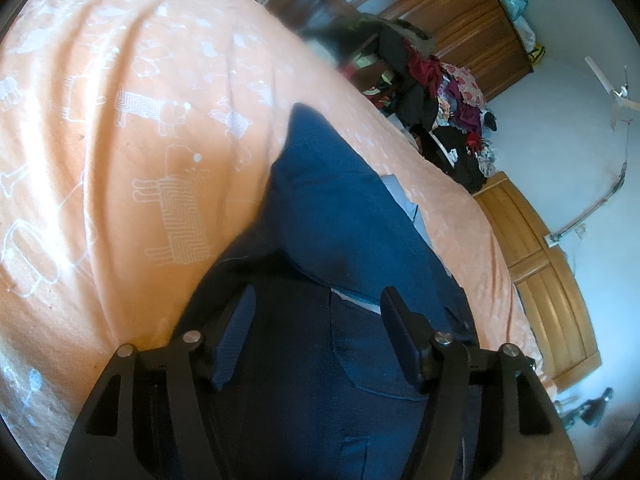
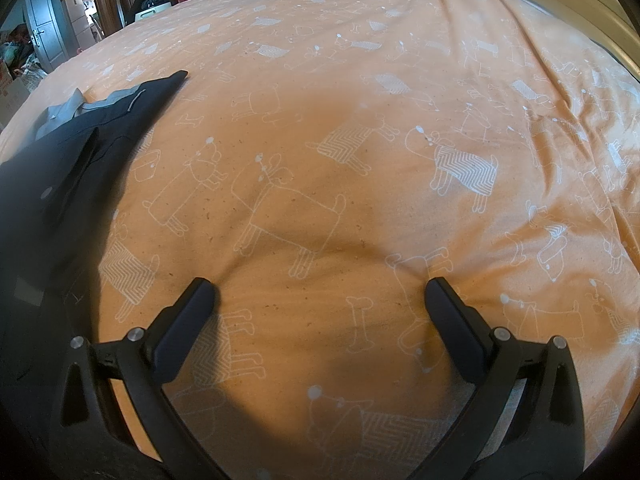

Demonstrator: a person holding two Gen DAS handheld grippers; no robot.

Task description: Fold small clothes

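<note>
The left claw [image 1: 316, 312] is spread wide right over the dark blue garment [image 1: 340, 208], which lies on the orange bedsheet [image 1: 120, 160] and runs ahead of the fingers, its near end hidden under the claw body and its far corner soft with blur. The right claw [image 2: 318, 300] is also released, fingertips pressing into bare sheet, with the garment off to its left, cut by the frame edge.

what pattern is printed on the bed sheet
White outline drawings of dogs and bones, some with zigzag-filled bodies, on the orange bed sheet. It shows best in the right wrist view.
</note>
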